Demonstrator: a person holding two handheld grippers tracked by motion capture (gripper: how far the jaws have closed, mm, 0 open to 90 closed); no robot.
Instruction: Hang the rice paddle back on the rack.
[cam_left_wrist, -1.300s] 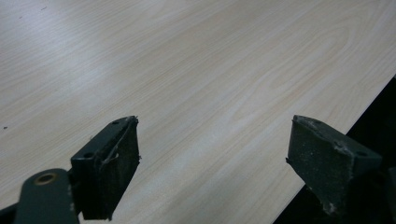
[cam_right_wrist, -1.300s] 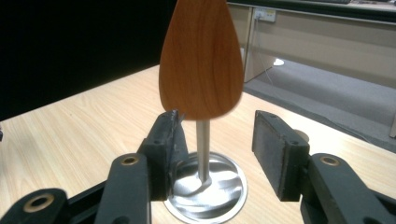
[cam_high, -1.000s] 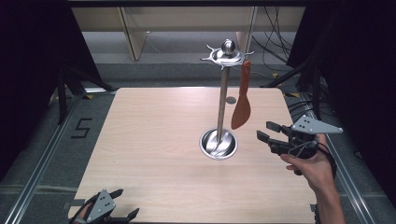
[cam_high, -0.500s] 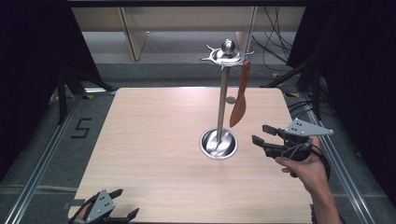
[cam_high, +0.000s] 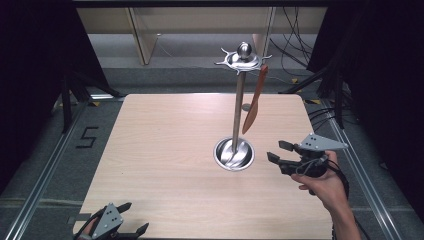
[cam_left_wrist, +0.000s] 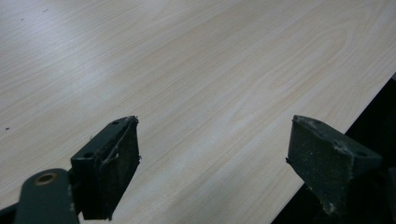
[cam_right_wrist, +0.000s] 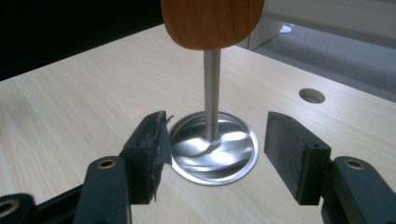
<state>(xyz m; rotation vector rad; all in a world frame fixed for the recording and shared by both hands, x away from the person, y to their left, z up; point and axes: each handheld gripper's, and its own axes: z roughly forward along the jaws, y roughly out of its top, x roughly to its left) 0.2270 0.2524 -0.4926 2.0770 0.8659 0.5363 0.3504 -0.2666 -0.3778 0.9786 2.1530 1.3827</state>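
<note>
A metal utensil stand (cam_high: 238, 102) rises from a round steel base (cam_high: 233, 153) near the table's middle; its hooked top ring (cam_high: 242, 59) carries a hanging wooden spatula (cam_high: 253, 101). My right gripper (cam_high: 280, 151) is open and empty, held by a hand just right of the base and pointing at it. In the right gripper view the stand's pole (cam_right_wrist: 211, 91) and base (cam_right_wrist: 215, 148) sit between the open fingers (cam_right_wrist: 149, 149), with the spatula blade (cam_right_wrist: 211, 22) above. My left gripper (cam_high: 131, 218) rests open at the table's front left corner; its pads (cam_left_wrist: 111, 163) frame bare wood.
The light wooden table (cam_high: 165, 150) has a small round cable hole (cam_high: 246, 107) behind the stand. Dark curtains and cables flank the table, with a metal rail (cam_high: 45, 170) on the left floor.
The right gripper has drawn back from the spatula, moving down and toward the front of the table. The left gripper has stayed put.
</note>
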